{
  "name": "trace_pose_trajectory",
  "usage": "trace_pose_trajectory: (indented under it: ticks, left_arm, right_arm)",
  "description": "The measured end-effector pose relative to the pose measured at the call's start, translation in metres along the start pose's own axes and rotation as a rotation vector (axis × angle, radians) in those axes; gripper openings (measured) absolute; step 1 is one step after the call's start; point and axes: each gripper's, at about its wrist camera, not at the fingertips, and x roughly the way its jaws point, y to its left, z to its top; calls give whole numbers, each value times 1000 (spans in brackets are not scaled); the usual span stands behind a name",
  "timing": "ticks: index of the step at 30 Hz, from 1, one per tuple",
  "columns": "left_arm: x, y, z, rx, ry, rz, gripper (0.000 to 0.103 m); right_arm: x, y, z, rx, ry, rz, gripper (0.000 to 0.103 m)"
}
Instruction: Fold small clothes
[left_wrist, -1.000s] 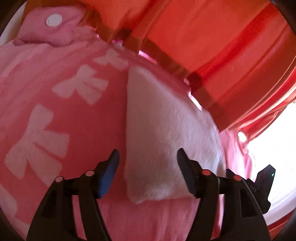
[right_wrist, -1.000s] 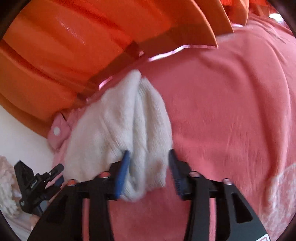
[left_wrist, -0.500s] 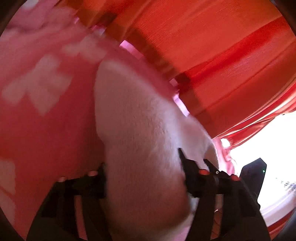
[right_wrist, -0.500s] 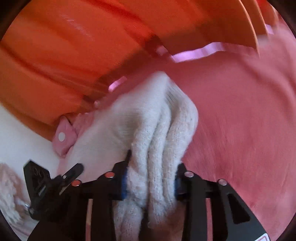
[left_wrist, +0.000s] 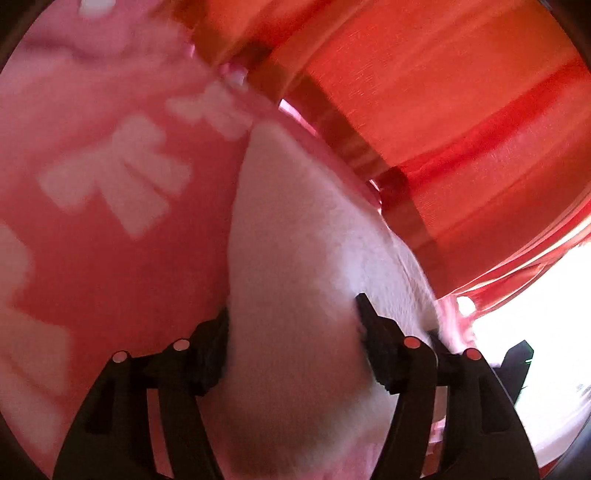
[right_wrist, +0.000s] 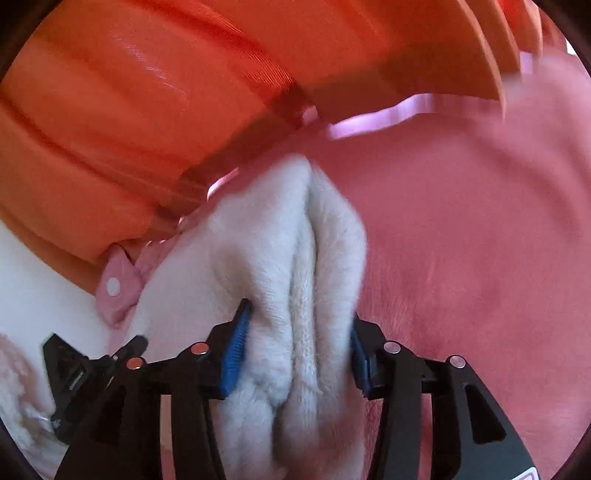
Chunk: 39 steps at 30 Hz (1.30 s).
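A white fuzzy knit garment (left_wrist: 306, 258) lies folded on a pink blanket (left_wrist: 122, 258). My left gripper (left_wrist: 291, 343) has its jaws around one end of the garment, with thick fabric bunched between them. In the right wrist view the garment (right_wrist: 284, 258) shows several thick folds, and my right gripper (right_wrist: 295, 347) with blue pads (right_wrist: 234, 350) is closed on the other end. The left gripper's body (right_wrist: 74, 373) shows at the lower left of the right wrist view.
The blanket has white bow prints (left_wrist: 122, 177). Orange-red curtains (left_wrist: 443, 110) hang just behind the bed's far edge. A pink tab with a white snap (right_wrist: 114, 286) lies left of the garment. Bright window light (left_wrist: 535, 350) is at the right.
Both grippers moved forward over the garment's ends and closed on them. The fabric now bunches between the jaws and looks lifted a little.
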Motion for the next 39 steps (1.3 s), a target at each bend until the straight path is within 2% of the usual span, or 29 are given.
trace_pose_trajectory:
  ticks: [1, 3, 4, 6, 7, 9, 12, 15, 17, 18, 19, 20, 22, 25, 32, 39]
  left_arm:
    - [-11, -9, -1, 55, -31, 37, 61]
    - [-28, -28, -9, 171, -60, 94, 64]
    - [-29, -32, -12, 207, -53, 116, 68]
    - [-26, -35, -24, 258, -34, 170, 68]
    - [-21, -33, -30, 265, -21, 189, 69]
    - [-16, -28, -44, 258, 0, 220, 70]
    - [-29, -25, -62, 287, -1, 253, 73]
    - [-31, -19, -84, 321, 40, 374, 75]
    - [-34, -21, -99, 354, 53, 436, 75]
    - [-39, -24, -103, 368, 47, 444, 75]
    - [-44, -27, -109, 387, 33, 453, 76]
    - [-48, -31, -115, 399, 17, 460, 78]
    - [-56, -38, -128, 408, -9, 488, 88]
    - [-62, -44, -144, 409, -12, 506, 89]
    - [-60, -51, -161, 405, -27, 555, 89]
    - [-56, -50, -168, 401, -33, 577, 89]
  right_arm:
    - [-17, 13, -1, -56, -46, 1, 44]
    - [-33, 31, -14, -139, -45, 11, 44]
    - [-26, 35, -28, -187, 6, -21, 43]
    - [5, 24, -53, -213, 127, -132, 41]
    - [8, 15, -60, -191, 121, -131, 41]
    - [-5, 21, -59, -206, 111, -160, 41]
    - [-38, 32, -65, -233, 53, -181, 41]
    - [-55, 24, -93, -218, 42, -193, 43]
    - [-58, 18, -113, -202, 97, -275, 44]
    - [-57, 16, -118, -181, 144, -326, 45]
    - [-57, 14, -123, -153, 171, -329, 46]
    - [-62, 12, -128, -124, 170, -289, 47]
    - [-70, 14, -134, -110, 133, -275, 60]
    - [-81, 20, -147, -125, 58, -319, 70]
    - [-82, 28, -163, -186, 58, -375, 71]
    - [-86, 22, -160, -166, 53, -372, 71]
